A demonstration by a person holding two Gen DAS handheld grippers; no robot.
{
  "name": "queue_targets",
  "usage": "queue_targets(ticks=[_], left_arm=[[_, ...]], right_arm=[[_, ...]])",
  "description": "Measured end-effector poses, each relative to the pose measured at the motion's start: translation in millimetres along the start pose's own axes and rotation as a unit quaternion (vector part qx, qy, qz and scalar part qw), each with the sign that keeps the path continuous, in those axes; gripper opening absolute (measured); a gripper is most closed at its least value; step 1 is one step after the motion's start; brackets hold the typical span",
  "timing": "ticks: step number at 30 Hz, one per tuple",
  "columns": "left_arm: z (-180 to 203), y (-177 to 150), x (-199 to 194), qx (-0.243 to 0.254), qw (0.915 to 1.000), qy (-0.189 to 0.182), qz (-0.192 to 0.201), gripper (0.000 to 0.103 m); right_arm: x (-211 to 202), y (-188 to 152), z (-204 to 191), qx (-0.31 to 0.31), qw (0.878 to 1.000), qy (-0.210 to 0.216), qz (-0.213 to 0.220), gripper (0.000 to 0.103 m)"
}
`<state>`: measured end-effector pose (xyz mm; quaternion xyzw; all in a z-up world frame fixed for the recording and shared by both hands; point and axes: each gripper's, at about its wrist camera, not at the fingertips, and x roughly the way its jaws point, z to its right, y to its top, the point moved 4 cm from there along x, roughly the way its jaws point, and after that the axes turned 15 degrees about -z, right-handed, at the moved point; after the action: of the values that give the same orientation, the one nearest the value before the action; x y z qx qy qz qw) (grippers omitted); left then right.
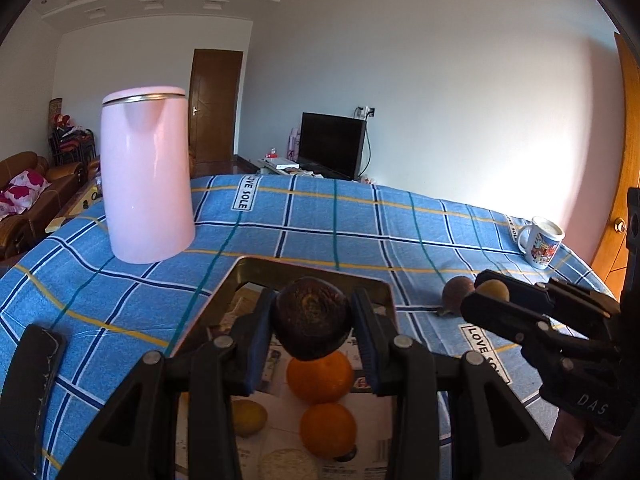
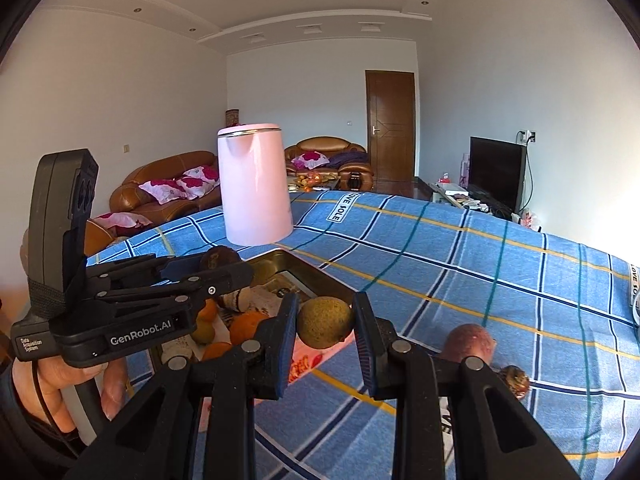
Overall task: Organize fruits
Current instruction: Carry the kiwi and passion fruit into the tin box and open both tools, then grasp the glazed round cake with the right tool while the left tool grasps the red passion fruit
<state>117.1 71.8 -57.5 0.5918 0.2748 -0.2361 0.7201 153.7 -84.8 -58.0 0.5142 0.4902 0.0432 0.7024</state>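
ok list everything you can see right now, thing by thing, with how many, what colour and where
kettle: one, pink, far left on tablecloth
tablecloth: one, blue plaid, covers table
tray: one, metal, centre, holds fruit
oranges: two, orange, in tray
yellow fruit: one, in tray
dark fruit: one, dark brown, over tray
tan fruit: one, greenish tan, held beside tray
purplish fruit: one, on cloth right of tray
mug: one, white printed, far right
left hand-held gripper: black, shut on dark fruit
right hand-held gripper: black, shut on tan fruit

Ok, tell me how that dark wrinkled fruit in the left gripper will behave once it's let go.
The dark wrinkled fruit is rounded, so it will probably roll on release. Its shrivelled skin suggests softness and some grip. It hangs above an orange in the metal tray, so it may glance off.
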Motion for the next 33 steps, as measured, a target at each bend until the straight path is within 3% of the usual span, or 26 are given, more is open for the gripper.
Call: queue_targets(ticks=[7, 13, 24, 26, 27, 28, 33], left_arm=[[-23, -3, 15, -0.008, 0.999, 0.008, -0.042, 0.04], [-28, -6, 24, -0.007, 0.9977, 0.001, -0.067, 0.04], [-28, -8, 27, -0.012, 0.9972, 0.006, -0.073, 0.041], [-26, -7, 24, -0.011, 0.9974, 0.009, -0.07, 0.046], [-24, -6, 22, -0.012, 0.9977, 0.01, -0.066, 0.057], [-22, -5, 19, -0.013, 0.998, 0.013, -0.061, 0.068], [3, 4, 9, 0.002, 0.9991, 0.01, -0.042, 0.08]], right_arm=[[43, 9, -33, -0.025, 0.998, 0.009, -0.052, 0.029], [75, 10, -38, -0.024, 0.995, 0.003, -0.1, 0.029], [78, 5, -39, -0.017, 0.992, 0.026, -0.123, 0.033], [69, 5, -35, -0.012, 0.993, 0.029, -0.113, 0.046], [64, 4, -31, -0.009, 0.994, 0.026, -0.107, 0.052], [58, 4, -26, -0.007, 0.995, 0.024, -0.101, 0.053], [30, 0, 12, 0.025, 0.997, -0.004, -0.079, 0.058]])
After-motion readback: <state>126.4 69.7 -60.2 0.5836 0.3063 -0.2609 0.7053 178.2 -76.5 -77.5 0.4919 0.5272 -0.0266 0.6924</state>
